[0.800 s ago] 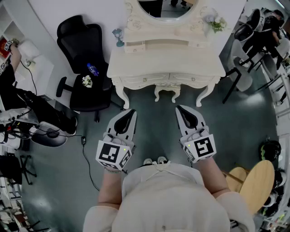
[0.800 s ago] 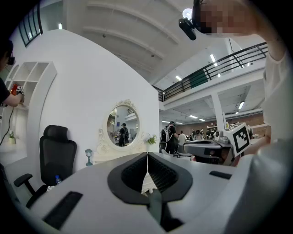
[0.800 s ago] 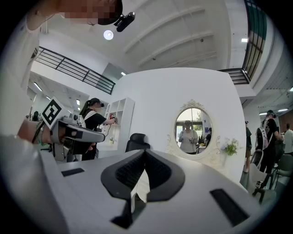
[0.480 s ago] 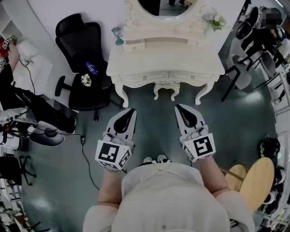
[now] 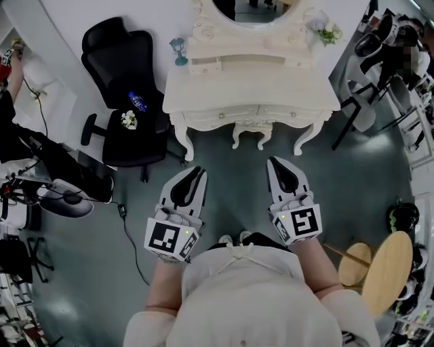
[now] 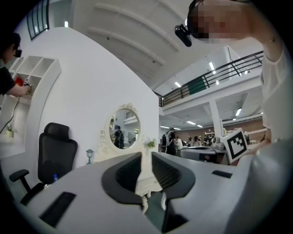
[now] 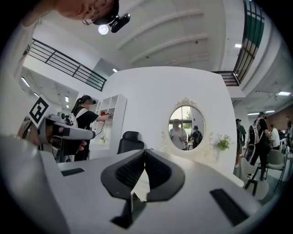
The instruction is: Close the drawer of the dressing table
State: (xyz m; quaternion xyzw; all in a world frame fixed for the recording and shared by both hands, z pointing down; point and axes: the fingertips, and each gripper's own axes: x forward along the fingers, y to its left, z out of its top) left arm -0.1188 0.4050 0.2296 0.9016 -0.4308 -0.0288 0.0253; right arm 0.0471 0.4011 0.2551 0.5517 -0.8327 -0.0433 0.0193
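Observation:
The white dressing table (image 5: 251,88) stands against the wall, its oval mirror (image 5: 261,8) above it. The two front drawers (image 5: 224,115) look flush with the frame. A small drawer (image 5: 203,67) at the left of the top shelf unit sticks out a little. My left gripper (image 5: 199,169) and right gripper (image 5: 273,161) hang side by side above the floor, well short of the table, both pointing at it. Both are shut with nothing between the jaws. The left gripper (image 6: 145,153) and the right gripper (image 7: 144,151) each look along their jaws at the table and the mirror (image 7: 186,124).
A black office chair (image 5: 119,74) stands left of the table with a blue bottle (image 5: 138,103) and white flowers (image 5: 129,120) on its seat. Cables and gear lie on the floor at far left. A round wooden stool (image 5: 386,271) is at right, with more chairs (image 5: 359,108) beyond.
Both grippers stay shut and keep their place in front of the table. Only the head view has shifted a little.

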